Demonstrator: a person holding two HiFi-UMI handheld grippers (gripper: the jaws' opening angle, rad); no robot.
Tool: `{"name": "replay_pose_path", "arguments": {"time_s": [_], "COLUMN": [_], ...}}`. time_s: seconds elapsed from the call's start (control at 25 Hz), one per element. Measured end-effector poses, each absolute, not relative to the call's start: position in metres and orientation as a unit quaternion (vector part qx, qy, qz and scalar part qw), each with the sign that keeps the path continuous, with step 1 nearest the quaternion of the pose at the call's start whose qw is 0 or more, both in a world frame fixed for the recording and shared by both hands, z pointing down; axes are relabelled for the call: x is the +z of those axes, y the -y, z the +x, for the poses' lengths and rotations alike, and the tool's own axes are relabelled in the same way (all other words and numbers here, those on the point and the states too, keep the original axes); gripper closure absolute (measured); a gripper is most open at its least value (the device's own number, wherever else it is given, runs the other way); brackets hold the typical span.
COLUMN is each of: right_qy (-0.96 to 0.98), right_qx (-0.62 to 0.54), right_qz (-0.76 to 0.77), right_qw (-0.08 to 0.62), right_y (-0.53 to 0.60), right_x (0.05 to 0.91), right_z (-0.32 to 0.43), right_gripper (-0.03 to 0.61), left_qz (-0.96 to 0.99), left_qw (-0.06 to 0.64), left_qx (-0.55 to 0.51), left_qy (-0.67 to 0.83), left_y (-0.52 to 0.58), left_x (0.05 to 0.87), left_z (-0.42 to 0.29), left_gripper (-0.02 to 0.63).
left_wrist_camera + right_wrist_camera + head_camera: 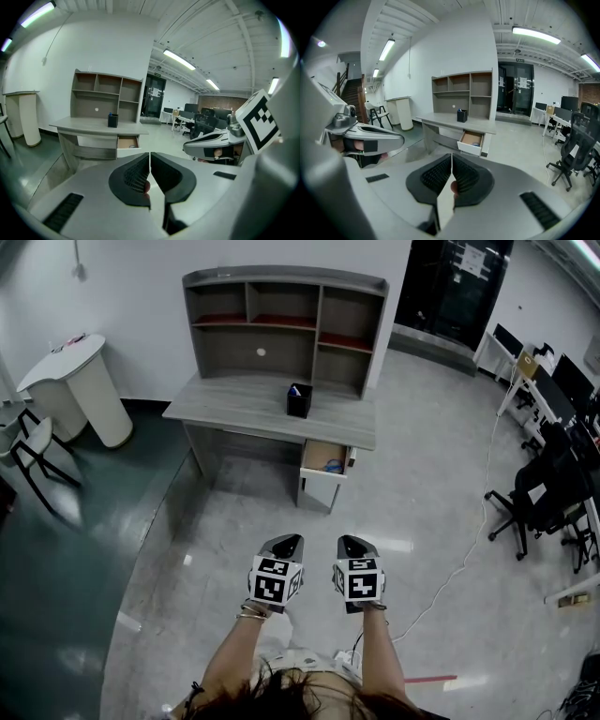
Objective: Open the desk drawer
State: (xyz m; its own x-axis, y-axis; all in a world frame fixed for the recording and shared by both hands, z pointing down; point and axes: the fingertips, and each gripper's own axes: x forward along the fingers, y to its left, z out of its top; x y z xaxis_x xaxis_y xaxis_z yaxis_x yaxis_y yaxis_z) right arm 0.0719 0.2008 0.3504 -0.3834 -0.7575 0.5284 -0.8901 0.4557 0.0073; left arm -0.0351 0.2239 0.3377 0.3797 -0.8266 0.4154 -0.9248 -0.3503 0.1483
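Note:
A grey desk point(244, 404) with a shelf hutch point(281, 324) stands against the white wall. Its drawer point(325, 463) on the right side is pulled out, showing a wooden inside with something blue in it; the drawer also shows in the left gripper view point(128, 143) and in the right gripper view point(471, 140). My left gripper point(284, 547) and right gripper point(354, 547) hang side by side over the floor, well short of the desk. Both are shut with nothing between the pads.
A black pen holder point(299, 400) stands on the desktop. A white round-ended counter point(80, 390) and a chair point(33, 451) stand at the left. Office chairs point(539, 498) and desks fill the right side. A white cable point(469, 559) trails across the glossy floor.

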Motion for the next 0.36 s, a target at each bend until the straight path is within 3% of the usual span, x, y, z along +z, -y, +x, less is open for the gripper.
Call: {"name": "replay_pose_path", "arguments": {"time_s": [0.36], "right_qy": [0.820], "right_qx": [0.149], "right_qz": [0.503], "right_qw": [0.229], "right_y": [-0.185], "right_x": [0.355], "right_z": [0.062], "right_gripper": [0.552], "left_qz": [0.813], "left_qw": [0.170], "left_qx": [0.149], "left_qy": [0.537], "left_y": [-0.210], "left_x": [0.344], "left_z": [-0.041], "left_gripper": [0.595]}}
